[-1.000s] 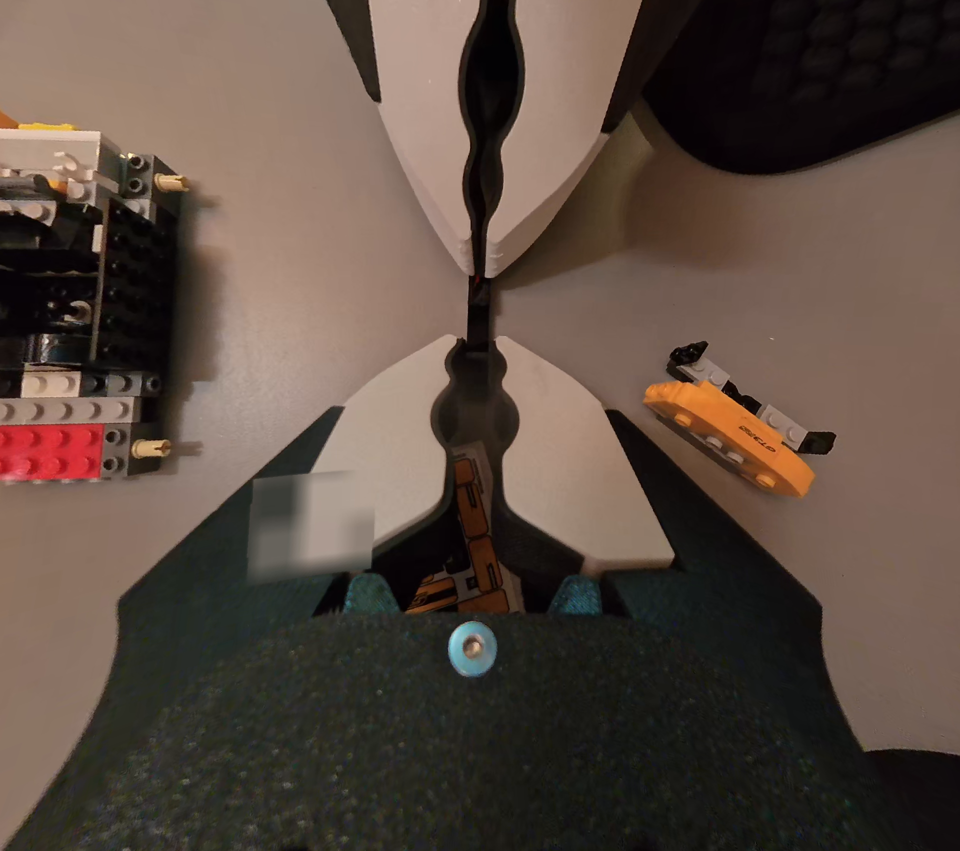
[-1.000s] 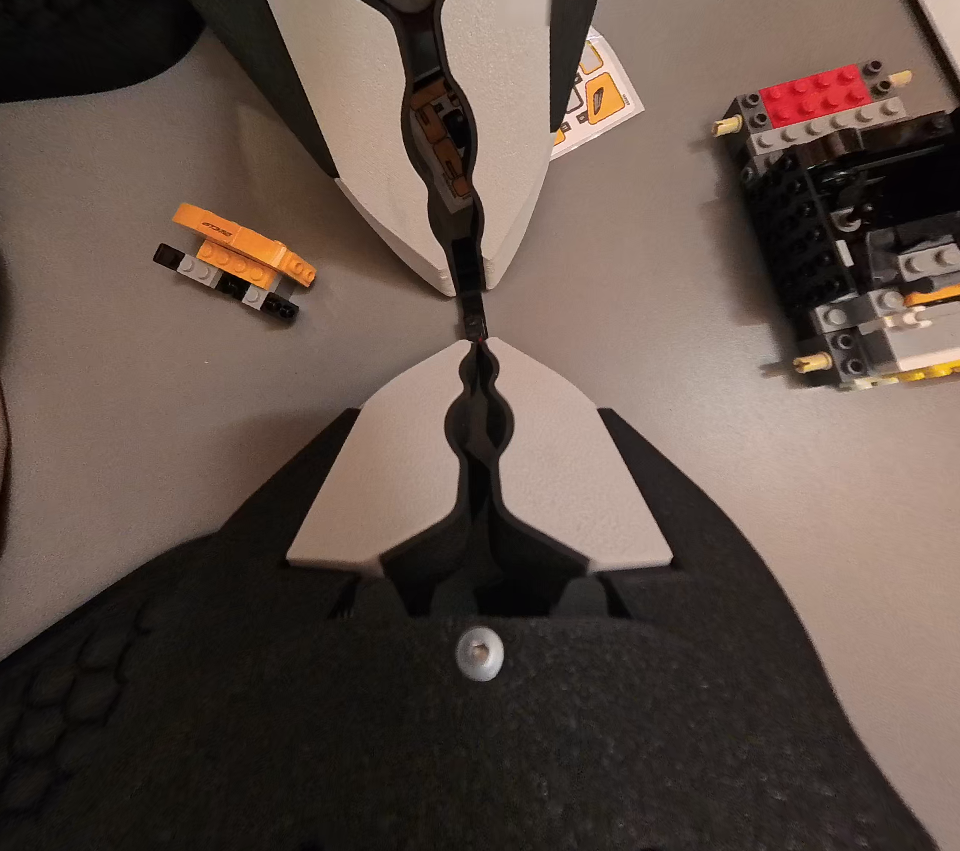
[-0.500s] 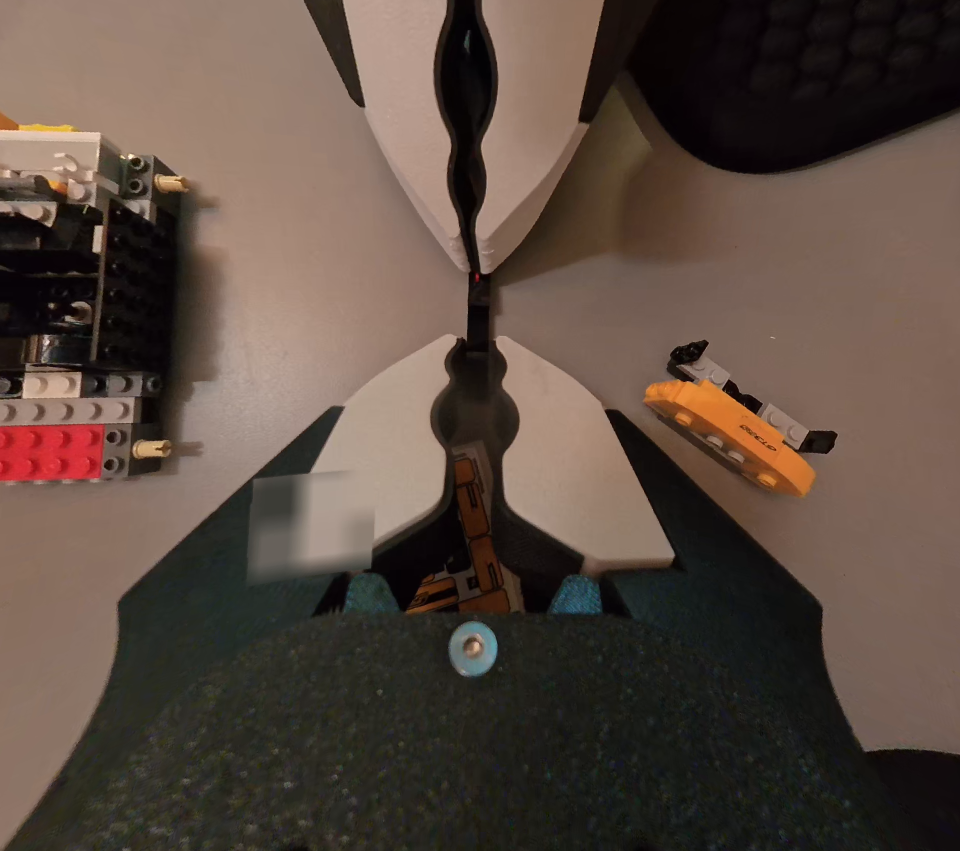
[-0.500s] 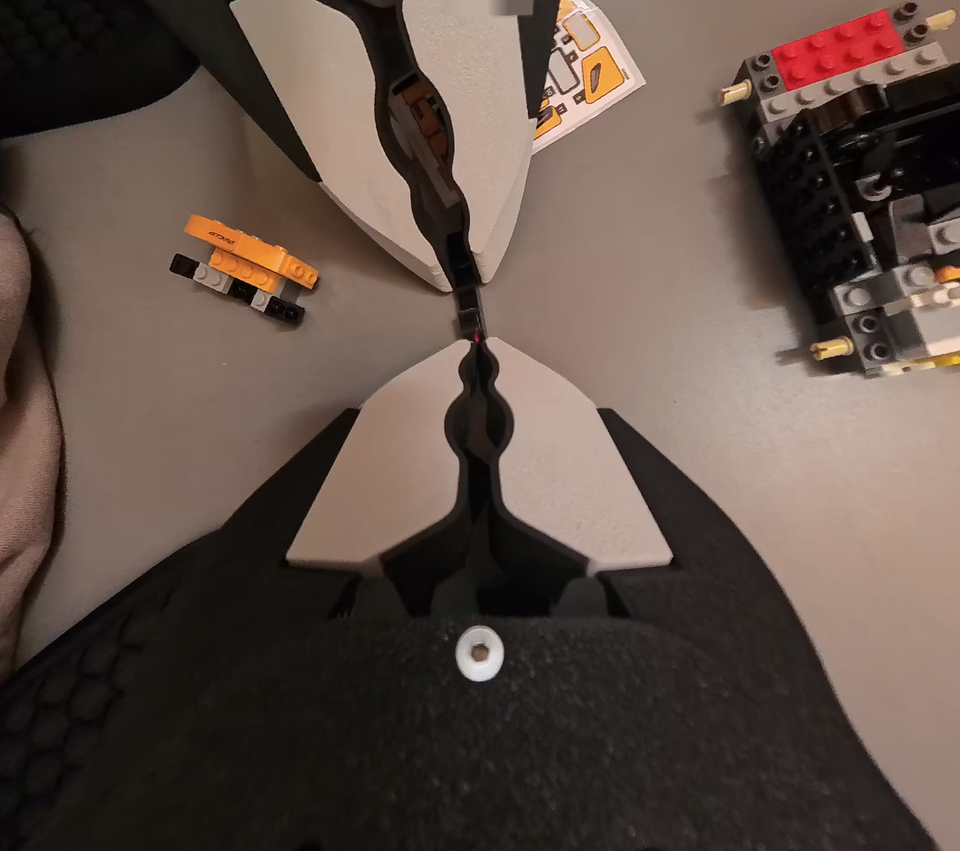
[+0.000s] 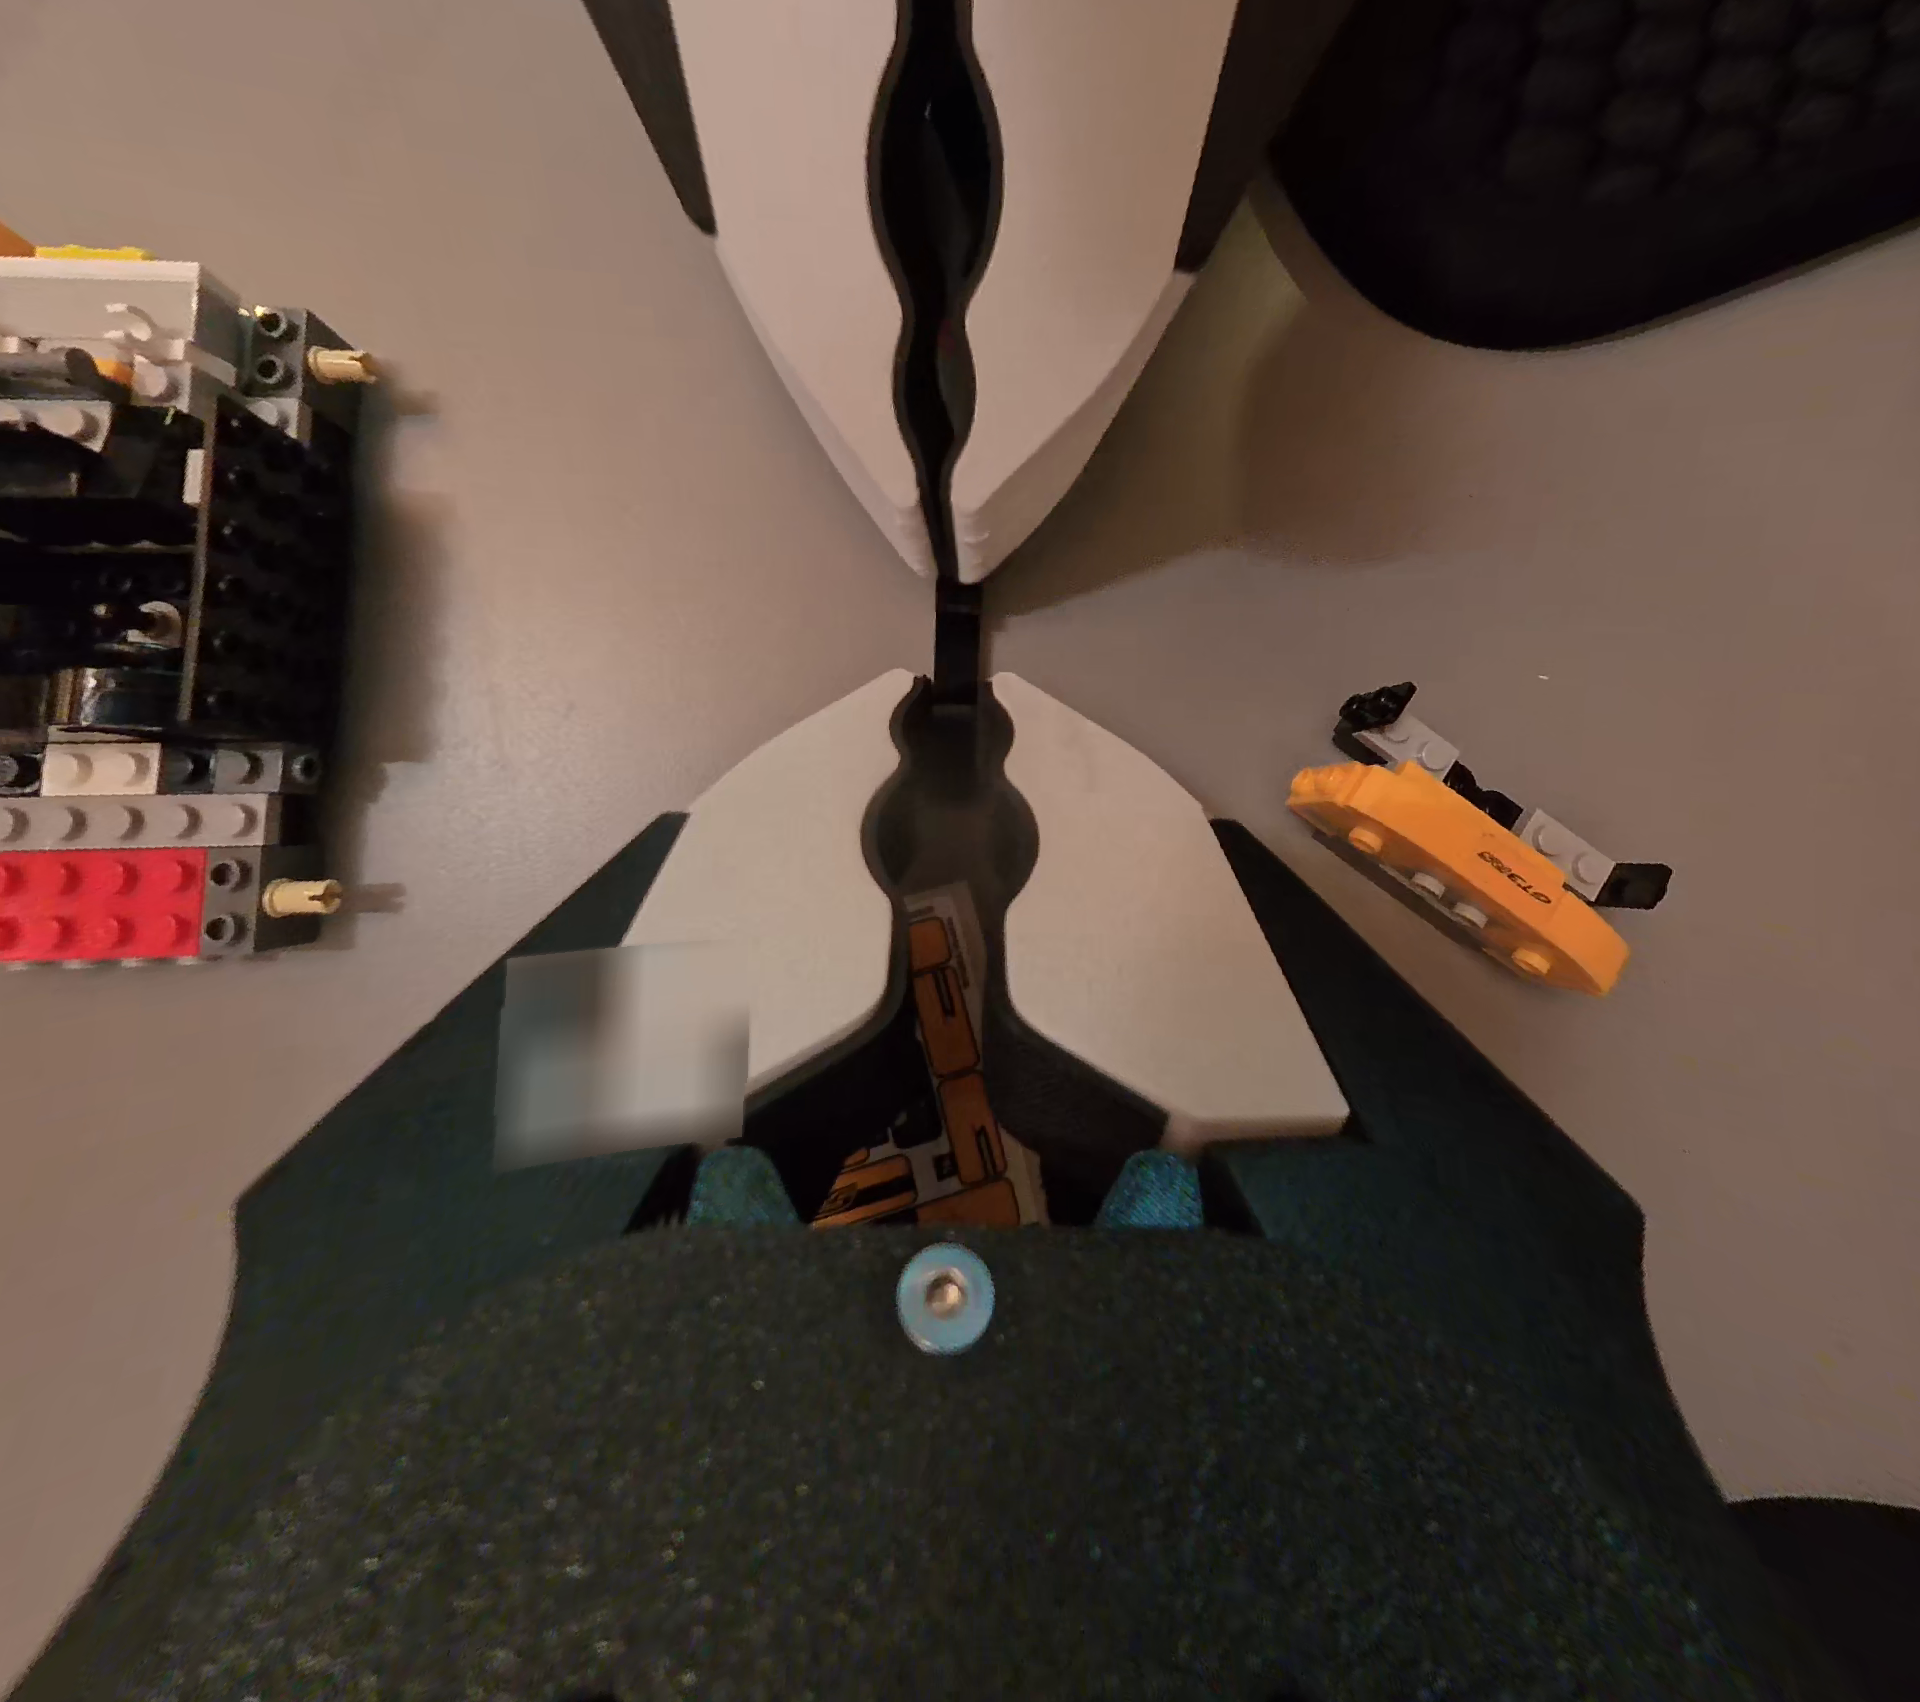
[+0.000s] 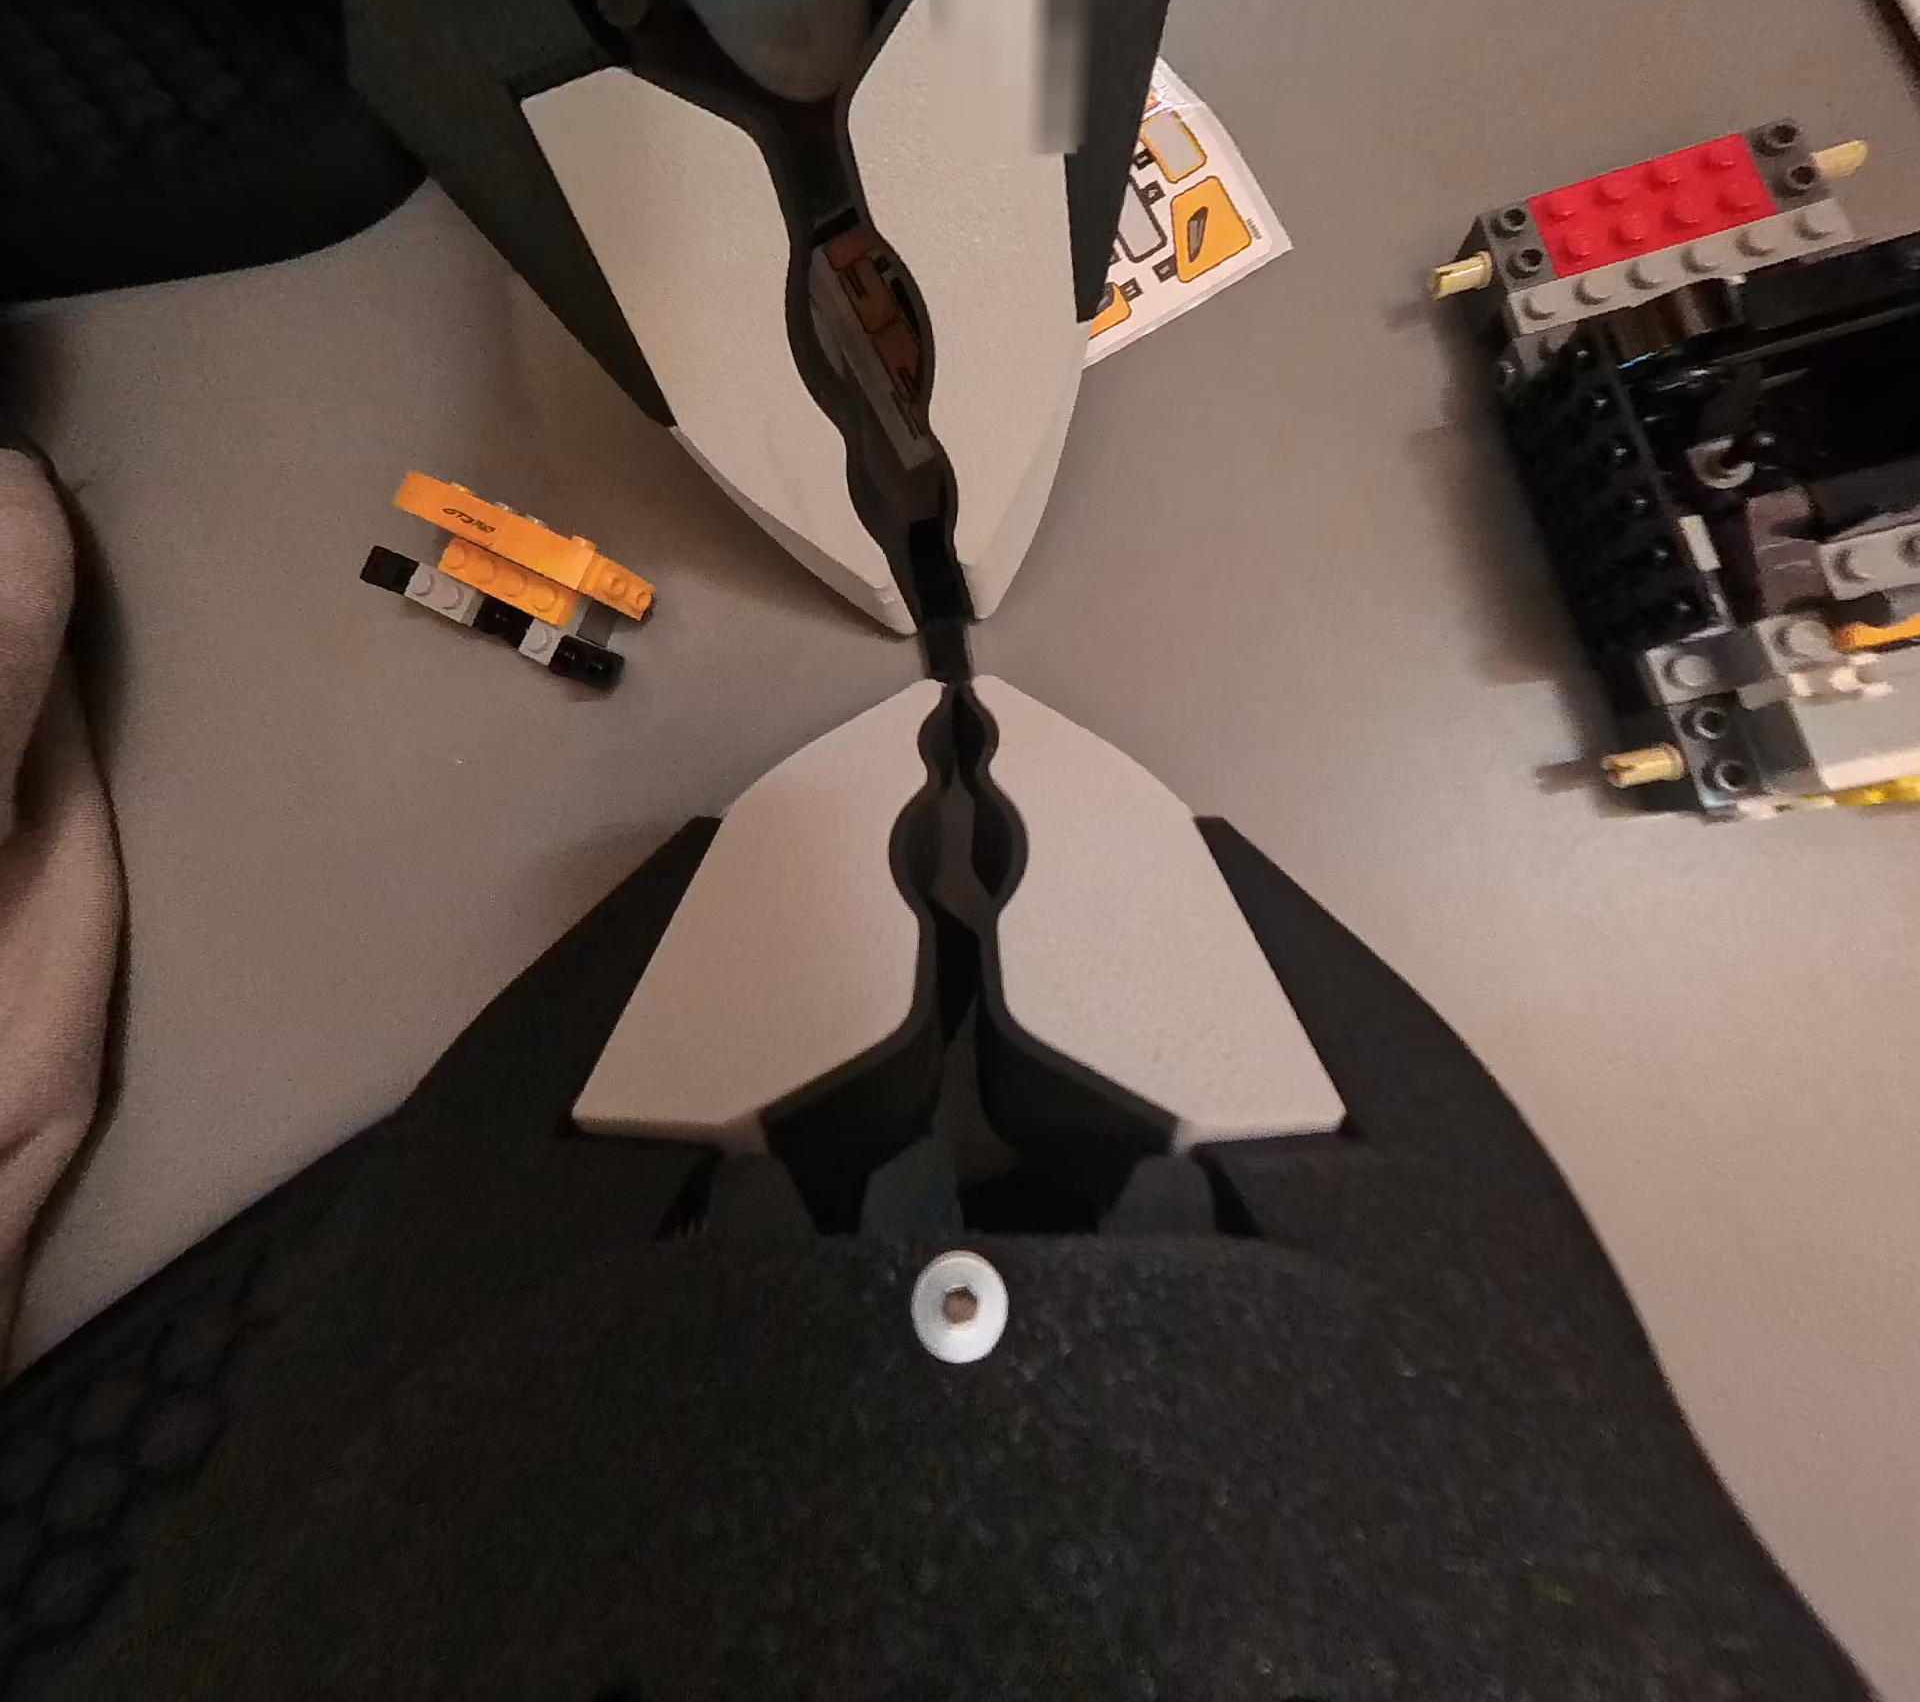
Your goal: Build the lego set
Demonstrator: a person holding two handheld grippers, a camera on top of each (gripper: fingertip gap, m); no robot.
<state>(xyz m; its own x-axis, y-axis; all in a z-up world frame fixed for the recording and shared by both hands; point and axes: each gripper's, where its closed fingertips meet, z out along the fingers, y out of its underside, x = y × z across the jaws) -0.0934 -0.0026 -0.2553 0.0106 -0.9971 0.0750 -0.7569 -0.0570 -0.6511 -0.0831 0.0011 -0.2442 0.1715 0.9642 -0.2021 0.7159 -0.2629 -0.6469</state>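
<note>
Tip to tip above the desk (image 5: pixel 623 94), the left gripper (image 5: pixel 954 691) and right gripper (image 6: pixel 951 696) each clamp closed fingers on a small black piece (image 5: pixel 956 629); pressing squarely, without twisting, should seat it.

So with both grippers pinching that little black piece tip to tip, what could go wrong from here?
1. The small black piece is held only at the very tips of the left gripper and right gripper; a slight twist could pop it loose onto the table.
2. The sticker sheet lies under the left gripper and may get dragged.
3. The orange sub-assembly sits close by and could be knocked.
</note>
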